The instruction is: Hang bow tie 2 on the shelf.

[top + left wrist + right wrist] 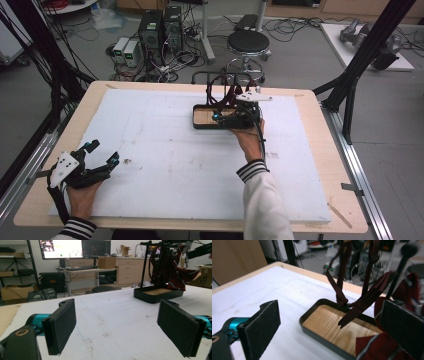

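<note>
A black stand with a wooden-floored tray (200, 119) stands at the back middle of the white board, and dark red ties (227, 97) hang from its top bar. My right gripper (220, 116) is at the tray's right side, open. In the right gripper view its pads (262, 327) straddle the tray (312, 315), with nothing pressed between them. Hanging ties (364, 300) and a striped red cloth (382, 347) lie close to the right pad. My left gripper (104, 151) rests open at the front left, far from the stand (150, 296), with nothing in it (117, 327).
The white foam board (150, 165) covers most of the wooden table (40, 200). Beyond the far edge are a black stool (248, 42), computer towers (160, 27) and cables on the floor. Black frame posts (360, 55) rise at the right.
</note>
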`<state>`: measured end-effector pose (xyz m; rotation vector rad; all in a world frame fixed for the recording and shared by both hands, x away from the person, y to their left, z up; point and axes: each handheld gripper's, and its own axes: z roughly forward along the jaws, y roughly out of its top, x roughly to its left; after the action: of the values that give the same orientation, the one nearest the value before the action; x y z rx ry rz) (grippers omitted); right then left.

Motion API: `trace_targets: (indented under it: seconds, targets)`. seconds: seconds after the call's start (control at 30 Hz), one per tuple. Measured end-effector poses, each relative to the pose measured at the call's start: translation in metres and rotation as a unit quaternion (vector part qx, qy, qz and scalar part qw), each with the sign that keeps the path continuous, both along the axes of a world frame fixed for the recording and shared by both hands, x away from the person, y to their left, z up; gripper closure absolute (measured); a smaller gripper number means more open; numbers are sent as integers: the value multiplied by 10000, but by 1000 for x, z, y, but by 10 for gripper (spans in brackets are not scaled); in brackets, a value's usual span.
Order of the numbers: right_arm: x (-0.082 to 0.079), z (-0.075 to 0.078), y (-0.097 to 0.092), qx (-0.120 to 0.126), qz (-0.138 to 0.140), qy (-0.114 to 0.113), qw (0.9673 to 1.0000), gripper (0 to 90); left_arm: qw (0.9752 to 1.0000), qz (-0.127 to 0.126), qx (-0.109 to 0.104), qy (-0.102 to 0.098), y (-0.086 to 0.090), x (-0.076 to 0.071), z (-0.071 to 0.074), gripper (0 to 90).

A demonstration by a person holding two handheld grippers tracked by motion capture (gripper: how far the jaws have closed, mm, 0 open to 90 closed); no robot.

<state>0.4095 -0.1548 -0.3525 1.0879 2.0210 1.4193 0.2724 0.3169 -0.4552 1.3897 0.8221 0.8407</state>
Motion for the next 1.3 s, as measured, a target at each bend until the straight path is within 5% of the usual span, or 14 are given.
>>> trace_targets:
  seconds: [0.03, 0.27, 0.47, 0.67, 0.97, 1.3]
  targets:
    - [-19, 4, -10, 22, 71, -220, 9997, 24, 10000, 0, 0, 3, 0, 0, 0, 161]
    - [-71, 3, -50, 191, -93, -814, 9965, 24, 10000, 22, 34, 24, -1, 0, 0, 161]
    - [-112, -18, -93, 288, -422, -1043, 9932, 12, 10000, 23, 68, 19, -1, 0, 0, 160]
    - [-144, -55, -125, 374, -794, -1253, 9882, 12, 9999, 56, 92, 49, -1, 0, 1, 160]
    - [-154, -80, -144, 422, -1205, -1927, 9729, 12, 9999, 120, 102, 71, -3, 1, 1, 160]
    - [-148, -100, -144, 286, -1084, -1702, 9790, 13, 9999, 140, 86, 48, -3, 0, 1, 158]
